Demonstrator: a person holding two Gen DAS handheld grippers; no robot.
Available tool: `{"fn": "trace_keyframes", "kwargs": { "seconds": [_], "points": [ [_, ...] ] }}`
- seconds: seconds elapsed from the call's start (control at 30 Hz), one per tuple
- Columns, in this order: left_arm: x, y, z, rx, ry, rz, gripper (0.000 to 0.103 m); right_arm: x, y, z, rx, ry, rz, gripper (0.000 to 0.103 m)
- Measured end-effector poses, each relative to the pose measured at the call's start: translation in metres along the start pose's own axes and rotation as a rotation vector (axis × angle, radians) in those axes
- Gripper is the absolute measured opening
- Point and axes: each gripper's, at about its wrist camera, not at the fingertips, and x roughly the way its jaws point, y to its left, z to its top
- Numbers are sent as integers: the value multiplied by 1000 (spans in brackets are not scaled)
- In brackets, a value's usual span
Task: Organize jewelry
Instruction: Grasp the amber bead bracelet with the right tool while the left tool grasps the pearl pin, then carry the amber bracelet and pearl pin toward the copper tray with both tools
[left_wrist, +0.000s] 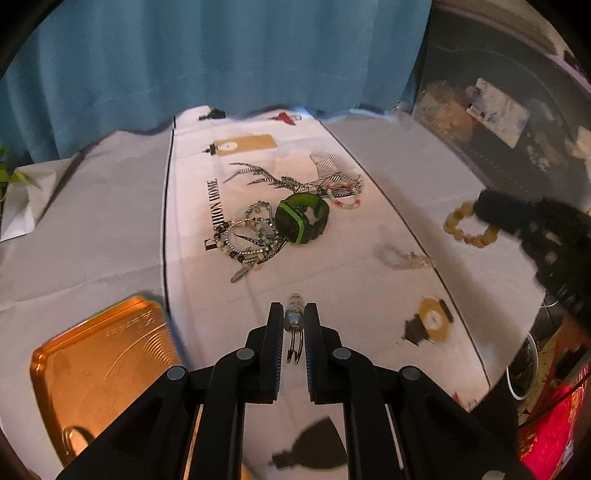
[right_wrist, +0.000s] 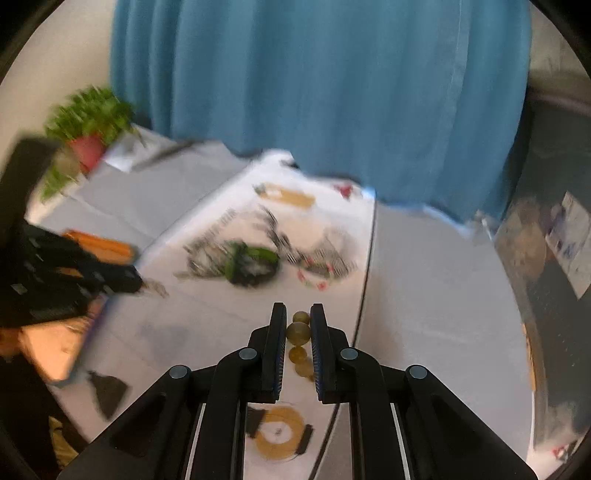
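A small silver, glassy pendant piece (left_wrist: 294, 314) is pinched between the closed jaws of the left gripper (left_wrist: 294, 314), with thin wire hooks hanging from it between the pads, above the white printed cloth (left_wrist: 332, 280). The right gripper (right_wrist: 298, 325) is closed on a bracelet of round amber beads (right_wrist: 297, 333); one bead is clamped between the pads, another shows just past the tips and more hang below, clear of the cloth. In the left wrist view the same beaded loop (left_wrist: 469, 227) is seen dangling from the black fingers at the right edge, over the bare grey tabletop (left_wrist: 424, 166). Further out on the cloth, a green and black watch (left_wrist: 303, 218) lies on its side, touching a tangle of silver and bead bracelets (left_wrist: 245, 236) to its left, and a red, white and green bead bracelet (left_wrist: 345, 197) lies just beyond it. A pale, blurred chain (left_wrist: 402, 256) lies near the cloth's right border. An orange-gold metal tray (left_wrist: 99, 365) sits at the near left, off the cloth, with a ring-like loop at its near corner. A blue curtain (left_wrist: 221, 51) hangs behind the table, and a potted green plant (right_wrist: 88, 125) stands at the far left corner. The right wrist view is heavily motion-blurred.
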Motion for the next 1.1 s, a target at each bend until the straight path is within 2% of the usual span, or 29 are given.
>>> {"fn": "trace_keyframes", "kwargs": {
  "seconds": [0.13, 0.3, 0.6, 0.77, 0.87, 1.1],
  "points": [
    [-27, 2, -13, -24, -29, -7, 9, -36, 10, 10, -44, -34, -32, 14],
    [-67, 2, -36, -39, -73, -6, 9, -67, 23, 0, -41, -33, -42, 14],
    [-156, 9, -105, -63, -177, 47, 9, -114, 62, -58, -12, -20, -32, 14],
    [-200, 7, -144, -84, -233, 106, 9, -145, 86, -86, 6, -30, -15, 14],
    [-219, 3, -166, -84, -259, 147, 9, -164, 103, -101, -7, -44, -7, 14],
    [-237, -2, -202, -91, -277, 177, 9, -205, 141, -127, -52, -67, 42, 14]
  ]
}}
